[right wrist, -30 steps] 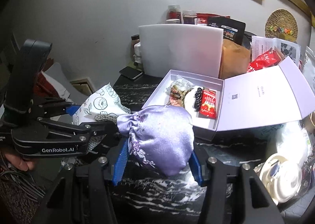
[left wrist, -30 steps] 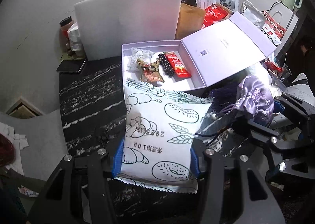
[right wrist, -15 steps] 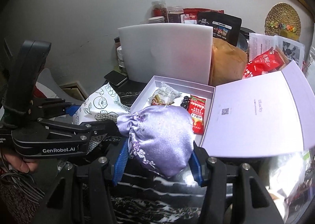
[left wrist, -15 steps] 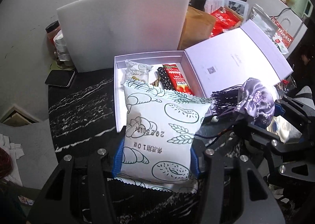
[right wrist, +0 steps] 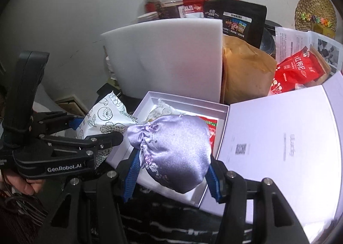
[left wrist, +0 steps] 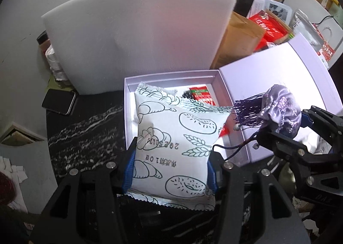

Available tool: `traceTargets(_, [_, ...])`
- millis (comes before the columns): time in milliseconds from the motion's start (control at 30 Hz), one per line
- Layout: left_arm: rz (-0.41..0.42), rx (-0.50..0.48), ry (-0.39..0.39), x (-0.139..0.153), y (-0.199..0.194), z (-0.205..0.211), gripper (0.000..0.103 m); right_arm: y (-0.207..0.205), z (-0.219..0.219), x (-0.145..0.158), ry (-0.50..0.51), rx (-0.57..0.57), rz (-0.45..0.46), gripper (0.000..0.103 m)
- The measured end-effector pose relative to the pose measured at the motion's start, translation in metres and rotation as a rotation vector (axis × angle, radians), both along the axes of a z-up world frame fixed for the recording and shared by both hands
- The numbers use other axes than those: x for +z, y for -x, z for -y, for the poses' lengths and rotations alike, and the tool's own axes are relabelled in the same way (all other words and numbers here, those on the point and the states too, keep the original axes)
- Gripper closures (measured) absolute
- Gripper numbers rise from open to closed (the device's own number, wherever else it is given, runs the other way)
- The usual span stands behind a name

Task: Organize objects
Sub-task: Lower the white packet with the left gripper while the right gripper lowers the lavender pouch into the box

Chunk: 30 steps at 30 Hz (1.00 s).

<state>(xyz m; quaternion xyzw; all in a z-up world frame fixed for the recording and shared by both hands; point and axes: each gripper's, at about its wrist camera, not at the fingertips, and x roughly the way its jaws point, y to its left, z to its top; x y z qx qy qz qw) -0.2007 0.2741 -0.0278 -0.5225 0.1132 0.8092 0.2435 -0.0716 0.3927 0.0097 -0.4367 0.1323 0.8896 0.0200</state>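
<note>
My left gripper point(left wrist: 169, 171) is shut on a white snack packet printed with bread drawings point(left wrist: 173, 143). The packet hangs over the open lilac gift box point(left wrist: 171, 74), covering most of the snacks in it; a red packet point(left wrist: 201, 95) shows past its edge. My right gripper point(right wrist: 171, 175) is shut on a lilac satin pouch point(right wrist: 173, 149), held above the box's near right corner point(right wrist: 199, 199). From the left wrist view the pouch point(left wrist: 278, 109) with its dark tassel point(left wrist: 246, 111) hangs at the right. The box lid point(right wrist: 278, 147) lies open to the right.
A white foam board point(left wrist: 137, 33) stands right behind the box. Behind it are jars, a black bag point(right wrist: 235, 18), a brown paper bag point(right wrist: 244, 72) and red packets point(right wrist: 298, 70). A phone point(left wrist: 59, 101) lies on the black marble table point(left wrist: 85, 128) to the left.
Both grippers moved forward and slightly down toward the box, still holding their loads. The snack packet now hangs over the box interior and the pouch over its near right corner.
</note>
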Motion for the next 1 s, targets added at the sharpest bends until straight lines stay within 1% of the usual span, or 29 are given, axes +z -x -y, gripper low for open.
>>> traceTargets(167, [0.002, -0.006, -0.005, -0.012, 0.034, -0.015, 0.052, 0.030, -0.015, -0.005, 0.007, -0.031, -0.003, 0.047])
traceTargets(367, [-0.026, -0.032, -0.004, -0.024, 0.065, -0.033, 0.052, 0.062, -0.026, -0.013, -0.001, -0.049, -0.007, 0.047])
traceTargets(533, [-0.025, -0.041, 0.011, -0.045, 0.089, -0.044, 0.052, 0.085, -0.037, -0.032, -0.031, -0.060, 0.027, 0.047])
traceTargets(733, [0.024, -0.026, 0.018, -0.075, 0.105, -0.055, 0.052, 0.100, -0.050, -0.059, -0.035, -0.094, 0.090, 0.047])
traceTargets(867, [0.047, -0.031, 0.025, -0.094, 0.109, -0.059, 0.052, 0.103, -0.054, -0.074, -0.035, -0.088, 0.126, 0.047])
traceTargets(1000, [0.066, -0.026, 0.027, -0.108, 0.106, -0.056, 0.052, 0.105, -0.056, -0.086, -0.009, -0.080, 0.147, 0.047])
